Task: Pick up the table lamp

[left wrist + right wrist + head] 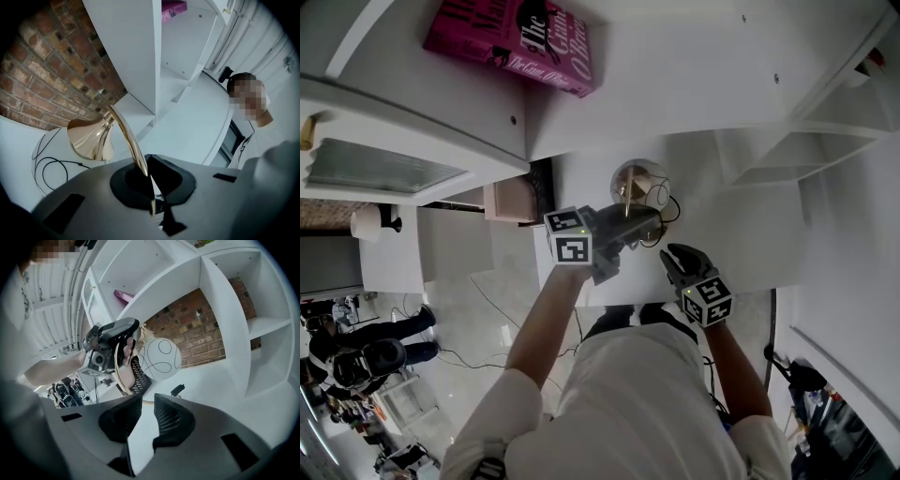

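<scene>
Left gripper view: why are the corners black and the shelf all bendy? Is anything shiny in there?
Left gripper view: a wide-angle lens rounds the picture, leaving dark corners and bowing the white shelf; the table lamp glints with bright highlights. Right gripper view: the shelves curve the same way. Head view: evenly bright, the pink book sharp.
</scene>
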